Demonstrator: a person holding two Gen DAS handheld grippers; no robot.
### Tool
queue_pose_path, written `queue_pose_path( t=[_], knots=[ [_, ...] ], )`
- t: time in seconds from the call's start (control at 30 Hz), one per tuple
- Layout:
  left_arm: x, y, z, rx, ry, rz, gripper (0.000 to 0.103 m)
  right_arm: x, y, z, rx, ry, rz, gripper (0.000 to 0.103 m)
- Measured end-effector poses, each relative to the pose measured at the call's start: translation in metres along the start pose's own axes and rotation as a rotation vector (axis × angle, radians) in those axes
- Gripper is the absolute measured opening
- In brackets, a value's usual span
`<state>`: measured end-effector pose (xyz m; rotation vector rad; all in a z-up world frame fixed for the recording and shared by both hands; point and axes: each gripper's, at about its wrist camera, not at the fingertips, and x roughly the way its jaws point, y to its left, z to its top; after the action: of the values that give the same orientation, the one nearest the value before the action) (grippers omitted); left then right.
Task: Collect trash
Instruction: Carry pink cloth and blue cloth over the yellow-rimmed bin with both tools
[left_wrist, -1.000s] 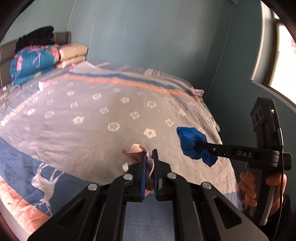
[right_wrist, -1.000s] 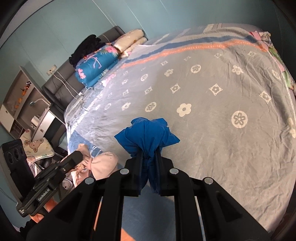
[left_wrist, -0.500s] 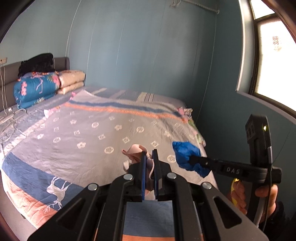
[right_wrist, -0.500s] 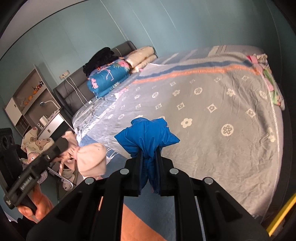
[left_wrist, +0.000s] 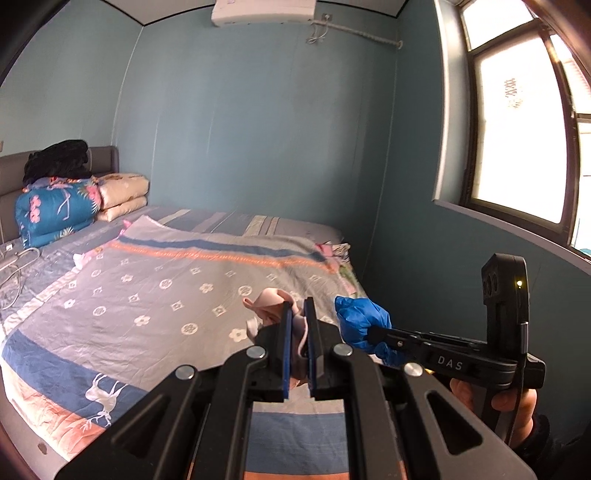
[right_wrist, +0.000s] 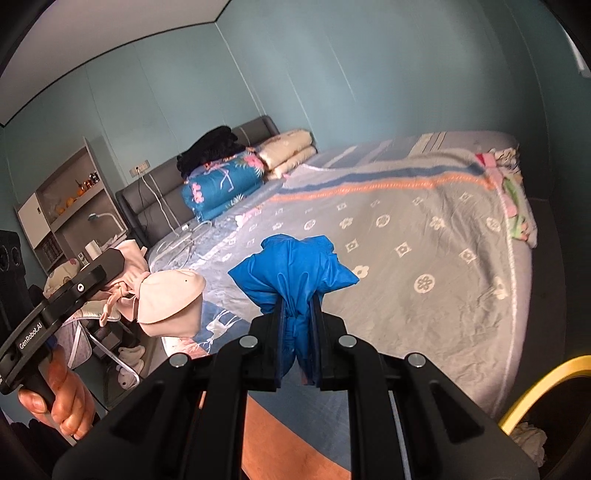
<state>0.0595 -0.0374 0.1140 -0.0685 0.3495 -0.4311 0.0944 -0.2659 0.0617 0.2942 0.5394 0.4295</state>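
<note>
My left gripper (left_wrist: 297, 310) is shut on a crumpled pale pink cloth item (left_wrist: 267, 304); the right wrist view shows it as a pink bundle (right_wrist: 171, 299) hanging from the left gripper (right_wrist: 116, 260) above the bed's near corner. My right gripper (right_wrist: 298, 301) is shut on a scrunched blue glove (right_wrist: 295, 264), which the left wrist view shows as a blue wad (left_wrist: 360, 323) at the tip of the right gripper (left_wrist: 371, 334). Both are held above the bed (left_wrist: 155, 295). A yellow-rimmed bin (right_wrist: 535, 384) shows at the lower right edge.
Folded quilts (right_wrist: 225, 184) and a black garment (right_wrist: 210, 147) are stacked at the headboard. Cables (right_wrist: 177, 236) lie on the bed's left side. Clothes (right_wrist: 509, 192) hang off the far edge. Shelves (right_wrist: 62, 206) stand at left; a window (left_wrist: 524, 129) is at right.
Both grippers have risen and drawn back from the bed with their loads still held; the bed now looks lower and farther, and more wall, window and the yellow bin rim have come into view.
</note>
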Motion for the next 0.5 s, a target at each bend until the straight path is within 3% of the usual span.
queue_pose_path(
  t=[0.3, 0.5],
  knots=[
    [-0.004, -0.045, 0.006, 0.053, -0.009, -0.048, 0.006, -0.062, -0.018, -0.005, 0.016, -0.084, -0.040, 0.011],
    [0.007, -0.076, 0.005, 0.088, 0.021, -0.083, 0.006, -0.105, -0.034, -0.013, 0.050, -0.114, -0.127, 0.012]
  ],
)
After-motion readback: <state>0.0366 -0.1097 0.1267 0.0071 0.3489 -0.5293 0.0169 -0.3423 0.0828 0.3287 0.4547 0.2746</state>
